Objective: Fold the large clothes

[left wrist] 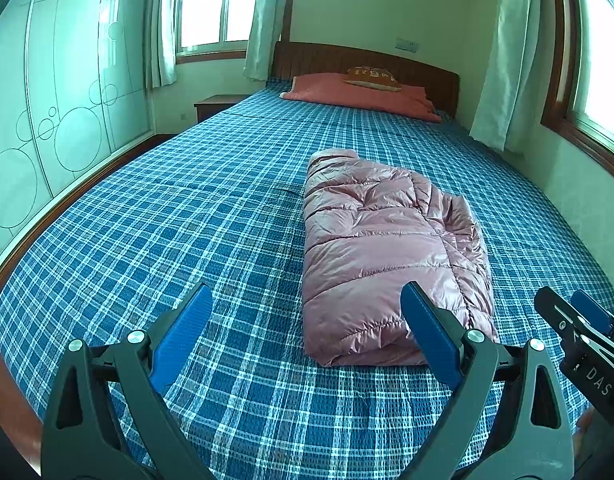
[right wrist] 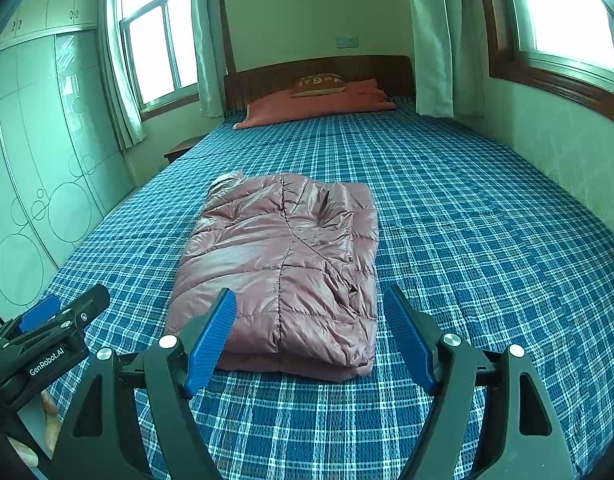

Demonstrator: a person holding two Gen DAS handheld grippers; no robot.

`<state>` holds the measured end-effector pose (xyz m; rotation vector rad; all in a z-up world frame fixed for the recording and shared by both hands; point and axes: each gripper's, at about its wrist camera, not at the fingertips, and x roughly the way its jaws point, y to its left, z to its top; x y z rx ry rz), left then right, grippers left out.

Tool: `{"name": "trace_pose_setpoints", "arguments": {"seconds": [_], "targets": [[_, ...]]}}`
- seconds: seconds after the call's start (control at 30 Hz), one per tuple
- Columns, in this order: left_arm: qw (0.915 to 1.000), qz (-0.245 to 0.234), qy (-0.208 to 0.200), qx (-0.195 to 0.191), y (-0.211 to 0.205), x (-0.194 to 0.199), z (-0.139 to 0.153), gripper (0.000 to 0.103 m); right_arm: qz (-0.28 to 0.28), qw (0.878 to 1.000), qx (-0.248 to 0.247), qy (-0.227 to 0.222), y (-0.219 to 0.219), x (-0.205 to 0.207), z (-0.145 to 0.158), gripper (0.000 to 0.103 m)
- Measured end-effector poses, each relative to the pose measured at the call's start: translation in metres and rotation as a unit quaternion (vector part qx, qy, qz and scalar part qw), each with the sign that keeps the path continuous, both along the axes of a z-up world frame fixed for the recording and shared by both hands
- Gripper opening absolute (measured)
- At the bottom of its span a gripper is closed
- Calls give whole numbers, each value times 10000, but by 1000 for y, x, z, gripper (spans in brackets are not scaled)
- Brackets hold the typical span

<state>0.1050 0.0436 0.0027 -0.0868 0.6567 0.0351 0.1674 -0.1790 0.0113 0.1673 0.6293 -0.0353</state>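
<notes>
A pink puffer jacket (left wrist: 383, 248) lies folded into a long bundle on the blue plaid bed (left wrist: 187, 220); it also shows in the right wrist view (right wrist: 283, 264). My left gripper (left wrist: 307, 304) is open and empty, held above the bed just short of the jacket's near left end. My right gripper (right wrist: 311, 304) is open and empty, held just short of the jacket's near end, its fingers spanning the jacket's width. The right gripper also shows at the right edge of the left wrist view (left wrist: 587, 320), and the left gripper at the left edge of the right wrist view (right wrist: 55, 316).
An orange folded blanket (left wrist: 359, 94) with a brown cushion (left wrist: 371, 77) lies at the wooden headboard (left wrist: 347, 58). A wardrobe with sliding doors (left wrist: 47, 100) stands on the left. A wall and window (right wrist: 567, 20) run along the bed's right side. A nightstand (left wrist: 215, 105) sits beside the bed head.
</notes>
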Motion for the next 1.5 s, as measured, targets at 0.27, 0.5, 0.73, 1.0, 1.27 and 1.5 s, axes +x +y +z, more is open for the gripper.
{"name": "trace_pose_setpoints", "arguments": {"seconds": [0.27, 0.5, 0.73, 1.0, 1.27, 1.5], "targets": [[10000, 5, -3, 7, -1, -1, 0, 95, 3, 10000, -2, 12, 0, 0, 0, 75], [10000, 8, 13, 19, -2, -2, 0, 95, 9, 10000, -10, 28, 0, 0, -2, 75], [10000, 13, 14, 22, -1, -2, -1, 95, 16, 10000, -11, 31, 0, -1, -3, 75], [10000, 18, 9, 18, -2, -3, -1, 95, 26, 10000, -28, 39, 1, -1, -4, 75], [10000, 28, -13, 57, -4, -5, 0, 95, 44, 10000, -49, 68, 0, 0, -6, 75], [10000, -4, -46, 24, -6, -6, 2, 95, 41, 9999, -93, 70, 1, 0, -6, 82]]}}
